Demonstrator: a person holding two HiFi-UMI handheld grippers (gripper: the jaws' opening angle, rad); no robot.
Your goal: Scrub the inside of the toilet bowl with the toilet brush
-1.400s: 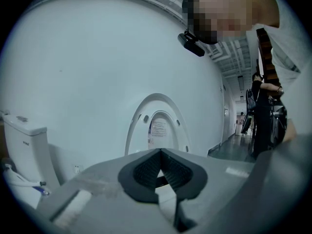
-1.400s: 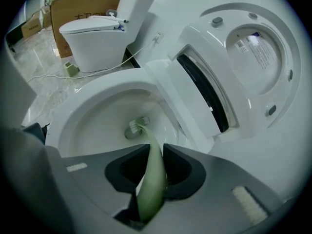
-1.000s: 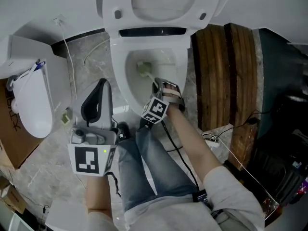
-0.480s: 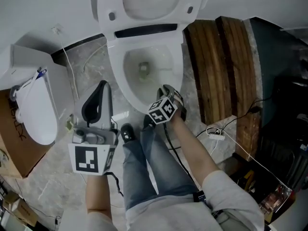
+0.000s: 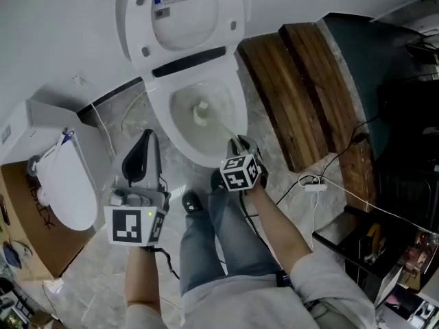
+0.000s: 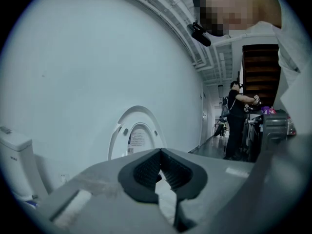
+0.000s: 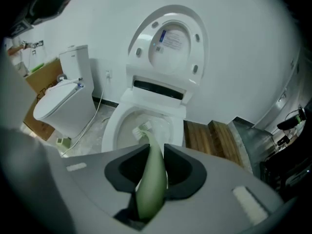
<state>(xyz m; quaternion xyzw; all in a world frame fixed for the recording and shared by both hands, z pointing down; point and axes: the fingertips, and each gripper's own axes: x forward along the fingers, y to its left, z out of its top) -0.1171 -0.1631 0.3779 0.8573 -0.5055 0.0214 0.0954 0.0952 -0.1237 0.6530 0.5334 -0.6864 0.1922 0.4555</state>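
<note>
Right claw (image 7: 156, 146) tight around toilet brush (image 7: 152, 179) (head in toilet bowl (image 7: 106, 133)); left claw (image 6: 160, 153) closed, empty.

The toilet bowl (image 5: 158, 120) is standing at centre, its lid (image 5: 180, 16) leaning upright behind it against the wall. The toilet brush (image 5: 202, 112) is reaching into the bowl from the right claw (image 5: 236, 143) at the front rim. The left claw (image 5: 143, 141) is hovering over the floor left of the bowl. A second toilet (image 5: 65, 184) is sitting farther left, and wooden planks (image 5: 295, 94) are lying on the right.

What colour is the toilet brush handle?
Pale green. The toilet brush handle shows best in the right gripper view, clamped between the jaws.
</note>
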